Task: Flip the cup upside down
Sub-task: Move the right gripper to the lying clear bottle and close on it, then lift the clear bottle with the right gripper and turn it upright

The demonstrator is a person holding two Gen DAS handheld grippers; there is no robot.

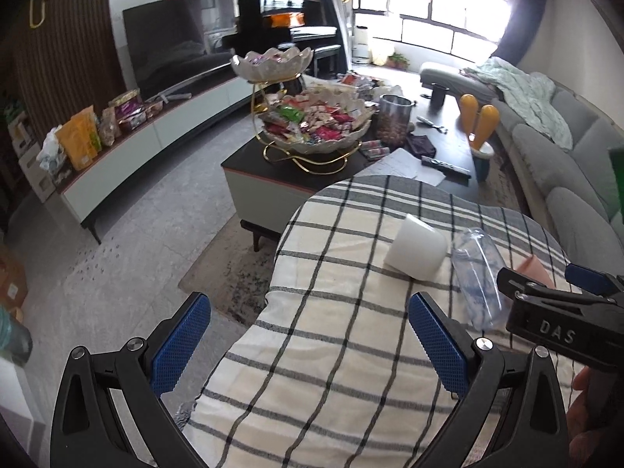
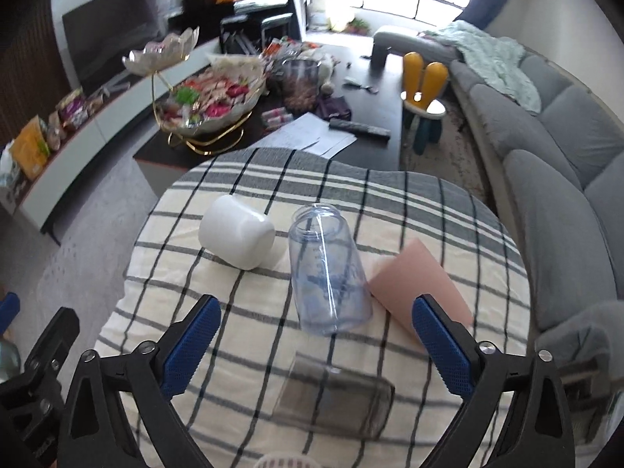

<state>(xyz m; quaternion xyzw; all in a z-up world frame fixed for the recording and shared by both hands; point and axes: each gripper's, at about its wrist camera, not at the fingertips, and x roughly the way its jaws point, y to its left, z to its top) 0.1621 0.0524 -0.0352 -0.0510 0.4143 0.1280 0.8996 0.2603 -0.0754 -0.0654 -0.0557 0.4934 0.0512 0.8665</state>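
Several cups lie on their sides on a plaid-covered table [image 2: 241, 331]. A white cup [image 2: 236, 236] [image 1: 415, 251] rests at the far left. Beside it is a clear bluish cup [image 2: 329, 269] [image 1: 475, 277], its mouth pointing away. A pink cup [image 2: 417, 284] [image 1: 534, 269] lies to its right, and a smoky grey clear cup [image 2: 335, 397] lies nearest. My right gripper [image 2: 316, 312] is open, hovering over the bluish and grey cups and holding nothing. My left gripper [image 1: 308, 312] is open over the table's left edge, short of the white cup.
Beyond the table stands a dark coffee table [image 1: 249, 158] with a tiered snack bowl [image 1: 312, 124], papers and a remote. A grey sofa [image 2: 553, 179] runs along the right. A TV unit [image 1: 128, 163] lines the left wall. Each gripper shows in the other's view: right gripper [image 1: 546, 277], left gripper [image 2: 35, 319].
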